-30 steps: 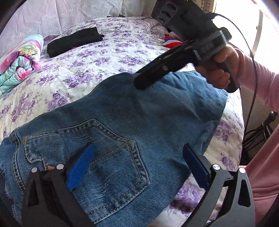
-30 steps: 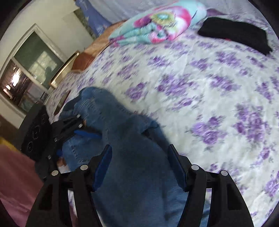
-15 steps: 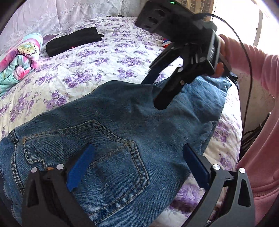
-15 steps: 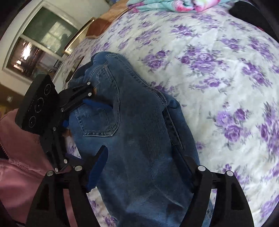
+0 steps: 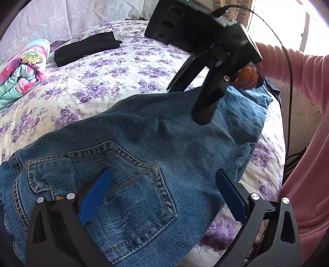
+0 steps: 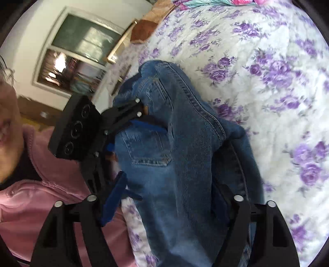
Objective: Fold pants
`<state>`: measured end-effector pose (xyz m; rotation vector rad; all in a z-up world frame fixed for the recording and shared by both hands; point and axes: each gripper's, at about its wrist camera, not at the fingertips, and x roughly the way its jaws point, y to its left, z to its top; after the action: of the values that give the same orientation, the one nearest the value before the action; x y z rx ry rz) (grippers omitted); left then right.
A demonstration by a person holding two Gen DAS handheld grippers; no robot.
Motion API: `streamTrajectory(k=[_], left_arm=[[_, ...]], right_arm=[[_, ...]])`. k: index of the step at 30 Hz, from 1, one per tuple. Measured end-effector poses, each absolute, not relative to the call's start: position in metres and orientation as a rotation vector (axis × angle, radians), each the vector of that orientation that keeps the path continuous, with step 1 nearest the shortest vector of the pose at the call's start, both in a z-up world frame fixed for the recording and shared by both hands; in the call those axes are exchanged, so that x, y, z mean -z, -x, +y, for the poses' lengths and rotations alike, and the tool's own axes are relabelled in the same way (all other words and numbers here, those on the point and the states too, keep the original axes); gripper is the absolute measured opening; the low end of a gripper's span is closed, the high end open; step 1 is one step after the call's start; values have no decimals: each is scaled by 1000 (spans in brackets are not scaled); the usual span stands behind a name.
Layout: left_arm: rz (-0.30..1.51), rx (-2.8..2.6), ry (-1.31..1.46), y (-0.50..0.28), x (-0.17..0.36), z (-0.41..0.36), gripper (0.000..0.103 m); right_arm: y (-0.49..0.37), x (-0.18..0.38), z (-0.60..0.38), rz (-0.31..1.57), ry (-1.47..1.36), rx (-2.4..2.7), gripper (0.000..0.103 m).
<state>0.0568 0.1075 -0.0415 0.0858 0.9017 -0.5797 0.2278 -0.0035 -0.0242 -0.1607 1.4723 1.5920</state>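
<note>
Blue jeans lie folded on the floral bedspread, back pocket up, near the bed's front edge. My left gripper is open, its blue pads straddling the pocket end of the jeans. My right gripper shows in the left wrist view, open, with one finger above the leg end of the jeans and the other behind its far edge. In the right wrist view the jeans run between the right gripper's open fingers, and the left gripper sits at the pocket.
A folded black garment and a bright floral quilt lie at the far side of the bed. Pillows line the headboard. My pink sleeve and a cable are at the right. A window is beyond the bed.
The right gripper swung around and down to the leg end of the jeans, now straddling its edge. The left gripper stayed over the pocket.
</note>
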Motion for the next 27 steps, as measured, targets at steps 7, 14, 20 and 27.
streamTrajectory(k=[7,14,20,27], left_arm=[[897,572,-87,-58,42,109,98],[904,573,-100,-59,43,108,98],[906,554,-126,-59,43,104,98],[884,539,-94,-56,38,110,98]], right_arm=[[-245,24,28,1322,-11,-1612,65],[-288,48,-4,1396,-60,-1473,15],[-267,2,-41,1142,81,-1192,42],[-188,-32,-54,874,-81,-1208,42]])
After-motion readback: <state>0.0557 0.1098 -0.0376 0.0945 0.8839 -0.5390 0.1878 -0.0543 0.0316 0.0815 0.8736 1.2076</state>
